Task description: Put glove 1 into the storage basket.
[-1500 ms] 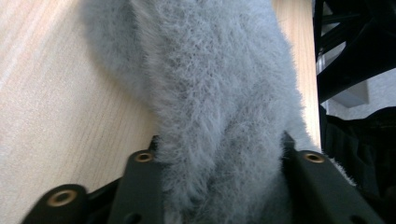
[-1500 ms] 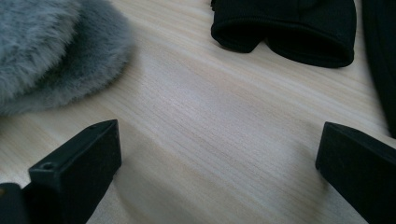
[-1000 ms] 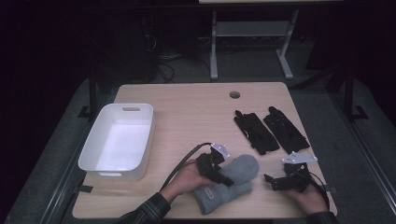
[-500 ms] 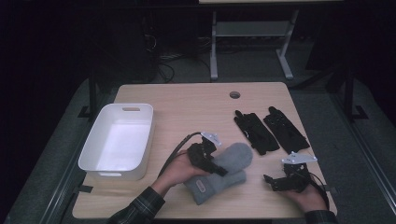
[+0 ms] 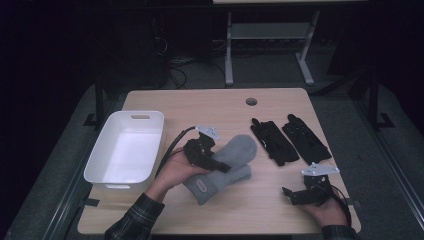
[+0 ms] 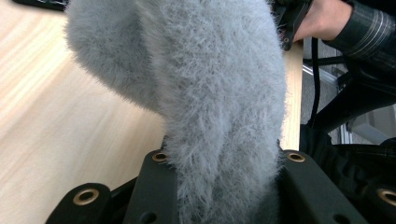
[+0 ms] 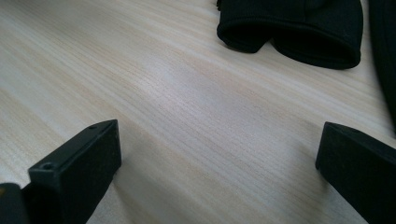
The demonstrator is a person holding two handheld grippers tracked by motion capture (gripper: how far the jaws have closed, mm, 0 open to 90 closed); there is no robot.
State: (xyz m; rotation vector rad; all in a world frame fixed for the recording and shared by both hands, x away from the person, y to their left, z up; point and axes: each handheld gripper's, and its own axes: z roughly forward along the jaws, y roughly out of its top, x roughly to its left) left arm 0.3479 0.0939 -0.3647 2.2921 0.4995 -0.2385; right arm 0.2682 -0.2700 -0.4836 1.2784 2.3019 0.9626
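Observation:
My left gripper point(image 5: 220, 165) is shut on a grey fuzzy mitten point(image 5: 239, 150) near the middle of the wooden table point(image 5: 210, 102). In the left gripper view the mitten point(image 6: 210, 84) bulges out between the two black jaws. More grey fabric point(image 5: 220, 182) with a small label lies under it; whether that is a second mitten I cannot tell. Two black gloves point(image 5: 274, 141) point(image 5: 306, 137) lie flat at the right. At the front right, my right gripper point(image 5: 292, 196) rests open just over bare wood, and a black glove cuff point(image 7: 289, 28) lies ahead of it.
A white plastic tub point(image 5: 97, 165) stands empty at the table's left edge. A round cable hole point(image 5: 251, 101) sits near the far edge. Beyond the table are a metal desk frame point(image 5: 230, 50) and cables on a dark floor.
The left gripper has carried the grey mitten away from the front edge and to the left, toward the tub. The right gripper has stayed where it was.

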